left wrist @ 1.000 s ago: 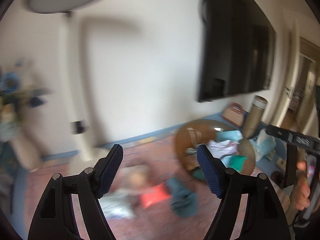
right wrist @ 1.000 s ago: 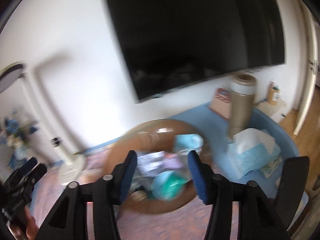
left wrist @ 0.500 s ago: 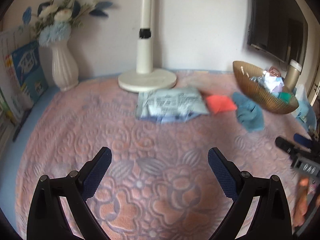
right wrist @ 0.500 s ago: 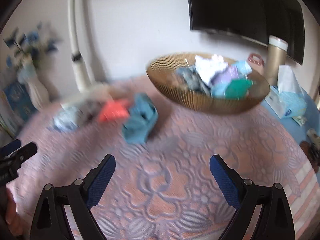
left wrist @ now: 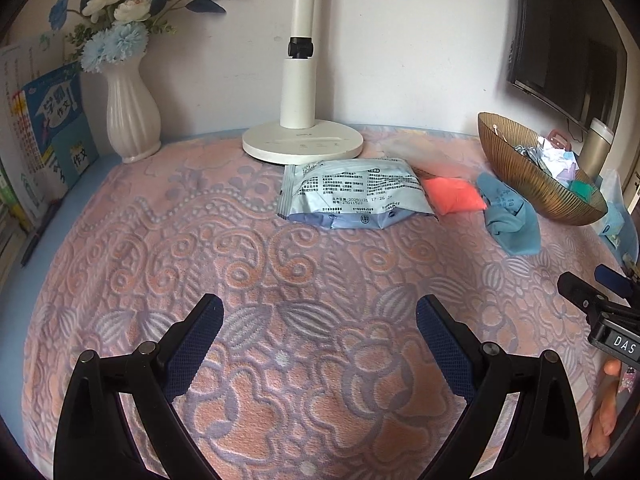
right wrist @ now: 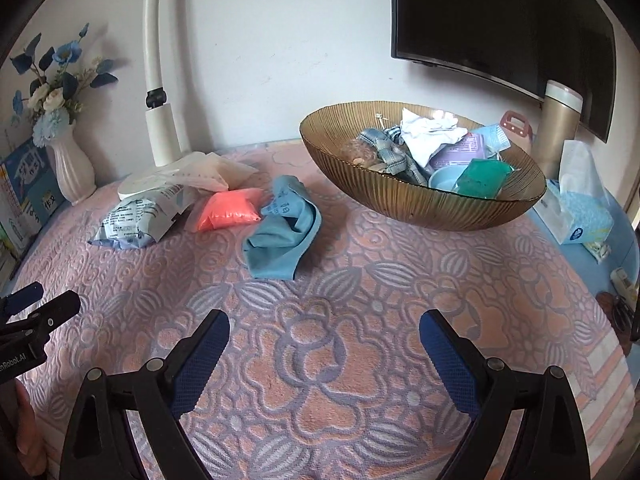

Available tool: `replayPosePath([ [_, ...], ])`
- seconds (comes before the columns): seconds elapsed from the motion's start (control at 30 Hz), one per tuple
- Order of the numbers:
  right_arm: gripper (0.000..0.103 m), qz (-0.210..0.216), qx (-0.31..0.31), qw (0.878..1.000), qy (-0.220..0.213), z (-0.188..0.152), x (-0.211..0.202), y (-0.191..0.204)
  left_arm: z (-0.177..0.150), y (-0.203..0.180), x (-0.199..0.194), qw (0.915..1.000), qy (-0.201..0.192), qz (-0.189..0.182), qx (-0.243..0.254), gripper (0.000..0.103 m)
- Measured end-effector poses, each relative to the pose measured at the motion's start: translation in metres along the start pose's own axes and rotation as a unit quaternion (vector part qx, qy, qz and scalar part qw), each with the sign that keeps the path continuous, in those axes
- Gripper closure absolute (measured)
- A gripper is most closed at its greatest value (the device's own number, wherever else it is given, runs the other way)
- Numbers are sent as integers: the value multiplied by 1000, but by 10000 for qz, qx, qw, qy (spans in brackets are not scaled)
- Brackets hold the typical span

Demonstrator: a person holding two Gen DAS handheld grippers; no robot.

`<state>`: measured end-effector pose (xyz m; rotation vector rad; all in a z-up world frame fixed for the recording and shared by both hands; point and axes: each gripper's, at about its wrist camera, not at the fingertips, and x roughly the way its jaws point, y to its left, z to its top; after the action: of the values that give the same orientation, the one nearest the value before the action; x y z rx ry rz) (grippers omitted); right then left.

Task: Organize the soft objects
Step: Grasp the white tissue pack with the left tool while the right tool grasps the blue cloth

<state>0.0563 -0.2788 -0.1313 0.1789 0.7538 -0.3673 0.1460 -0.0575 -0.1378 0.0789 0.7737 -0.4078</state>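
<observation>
While both tools hang low over the pink and purple flower blanket [left wrist: 280, 280], nothing sits between their blue pads. The left gripper [left wrist: 319, 322] has its jaws wide apart, and so does the right gripper [right wrist: 324, 338]. Each one is empty and only bare blanket shows between its fingers.

Three soft things lie in a row on the blanket, further back. A pale blue packet [left wrist: 352, 192] with small print lies just in front of the round white lamp base [left wrist: 302, 145]. An orange-pink pouch [left wrist: 452, 196] lies right beside the packet, touching it. A blue cloth [left wrist: 508, 216] lies crumpled next to the pouch, on the side near the bowl.

From the right wrist view, the same three things show: the packet [right wrist: 136, 220], the pouch [right wrist: 228, 210] and the blue cloth [right wrist: 280, 232]. A thin see-through bag [right wrist: 212, 172] lies behind them, by the lamp.

The brown ribbed bowl [right wrist: 400, 196] stands on the blanket near the blue cloth. Inside it are more soft things: a white cloth, a checked cloth, a purple pack and a green pack.

A white vase [left wrist: 130, 120] with blue flowers stands at the back, well apart from the bowl. A tissue pack [right wrist: 580, 216] sits past the bowl on the blue table edge
</observation>
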Motion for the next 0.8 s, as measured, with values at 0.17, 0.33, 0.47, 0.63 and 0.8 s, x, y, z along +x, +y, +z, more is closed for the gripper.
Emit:
replayPosePath([
  [0.17, 8, 26, 67, 10000, 62, 1, 2, -2, 0, 2, 1, 10000, 28, -23, -31, 6],
  [0.33, 8, -27, 71, 9999, 135, 0, 5, -2, 0, 2, 2, 10000, 55, -31, -44, 6],
  [0.47, 8, 20, 77, 9998, 165, 1, 6, -3, 5, 9, 0, 9993, 224, -258, -158, 6],
  [0.63, 8, 845, 695, 9845, 1371, 13, 25, -18, 46, 9, -26, 9963, 273, -805, -122, 6],
  [0.8, 8, 1615, 1613, 9606, 1589, 48, 40, -33, 114, -14, -14, 9908, 108, -1319, 301, 6],
])
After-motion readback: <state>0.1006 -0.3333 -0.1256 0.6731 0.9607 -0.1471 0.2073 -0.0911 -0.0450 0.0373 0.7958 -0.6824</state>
